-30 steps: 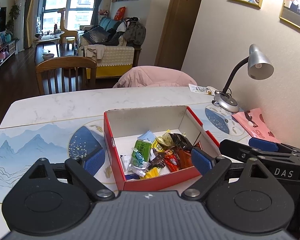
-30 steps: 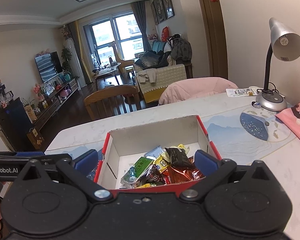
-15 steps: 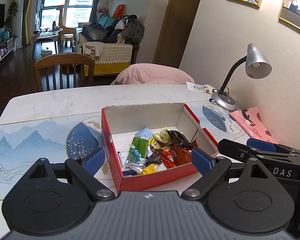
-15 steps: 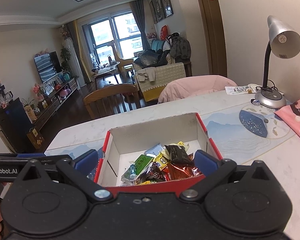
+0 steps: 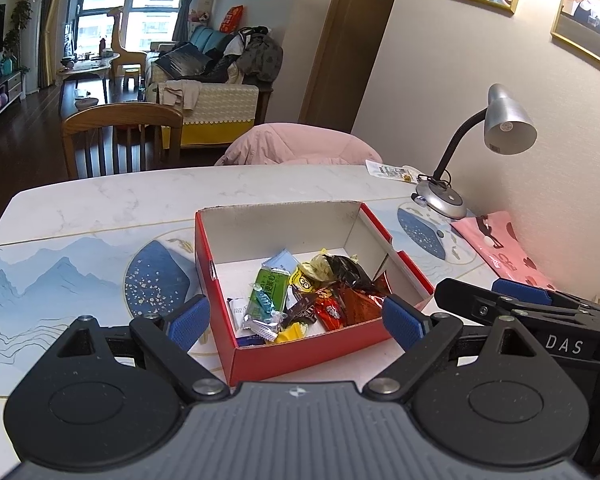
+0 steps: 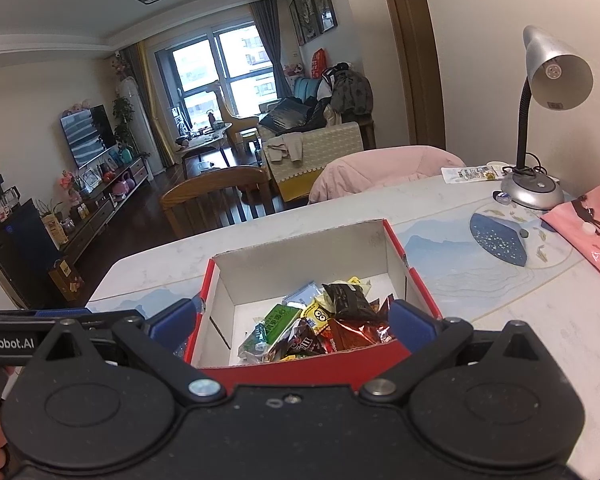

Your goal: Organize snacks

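A red cardboard box [image 5: 300, 354] with a white inside stands on the marble table; the right wrist view shows the same box [image 6: 300, 366]. Several wrapped snacks [image 5: 300, 296] lie heaped in its near half, among them a green packet [image 5: 270, 286], a yellow one and dark red foil ones [image 6: 352, 330]. My left gripper [image 5: 296, 322] is open, its blue pads either side of the box's near end, holding nothing. My right gripper [image 6: 296, 322] is open too and hovers over the near wall. The right gripper's fingers [image 5: 512, 304] reach in from the right in the left wrist view.
A silver desk lamp [image 5: 504, 124] stands at the table's far right beside a pink bag [image 5: 504, 252]. A small packet [image 5: 388, 170] lies near the far edge. A wooden chair [image 5: 120, 136] and a chair draped in pink [image 5: 300, 146] stand behind the table.
Both grippers have drawn back and up slightly, so the box sits a little farther away in both views. Both stay open and the snacks have not moved.
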A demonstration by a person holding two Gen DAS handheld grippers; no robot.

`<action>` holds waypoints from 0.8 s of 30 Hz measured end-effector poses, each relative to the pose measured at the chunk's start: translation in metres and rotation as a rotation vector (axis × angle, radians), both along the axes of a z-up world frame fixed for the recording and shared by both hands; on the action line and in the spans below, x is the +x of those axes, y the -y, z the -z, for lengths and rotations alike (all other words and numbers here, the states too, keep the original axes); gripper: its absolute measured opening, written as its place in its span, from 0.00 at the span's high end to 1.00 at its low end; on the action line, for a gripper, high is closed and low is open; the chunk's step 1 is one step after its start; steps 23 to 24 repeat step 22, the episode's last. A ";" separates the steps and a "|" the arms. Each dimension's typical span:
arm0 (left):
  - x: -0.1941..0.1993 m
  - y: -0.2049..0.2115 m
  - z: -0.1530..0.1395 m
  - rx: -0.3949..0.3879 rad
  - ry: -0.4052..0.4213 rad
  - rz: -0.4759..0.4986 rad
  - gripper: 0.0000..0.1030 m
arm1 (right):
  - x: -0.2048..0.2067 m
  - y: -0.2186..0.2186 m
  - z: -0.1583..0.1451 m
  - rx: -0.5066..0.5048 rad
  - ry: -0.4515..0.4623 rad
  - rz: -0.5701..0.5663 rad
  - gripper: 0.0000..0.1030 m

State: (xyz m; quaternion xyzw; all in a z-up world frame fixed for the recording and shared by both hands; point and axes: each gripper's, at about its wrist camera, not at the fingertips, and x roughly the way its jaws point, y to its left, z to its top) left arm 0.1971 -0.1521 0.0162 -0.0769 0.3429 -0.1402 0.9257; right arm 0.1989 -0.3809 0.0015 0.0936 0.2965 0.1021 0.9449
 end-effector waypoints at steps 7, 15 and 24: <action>-0.002 -0.001 0.000 -0.005 -0.003 0.010 0.09 | -0.001 0.002 0.000 0.001 -0.002 0.004 0.00; -0.003 -0.003 0.001 -0.009 -0.008 0.020 0.09 | -0.009 0.002 -0.002 0.002 -0.006 0.020 0.00; -0.005 -0.009 0.001 -0.012 -0.016 0.021 0.09 | -0.011 -0.005 -0.002 0.007 -0.009 0.020 0.00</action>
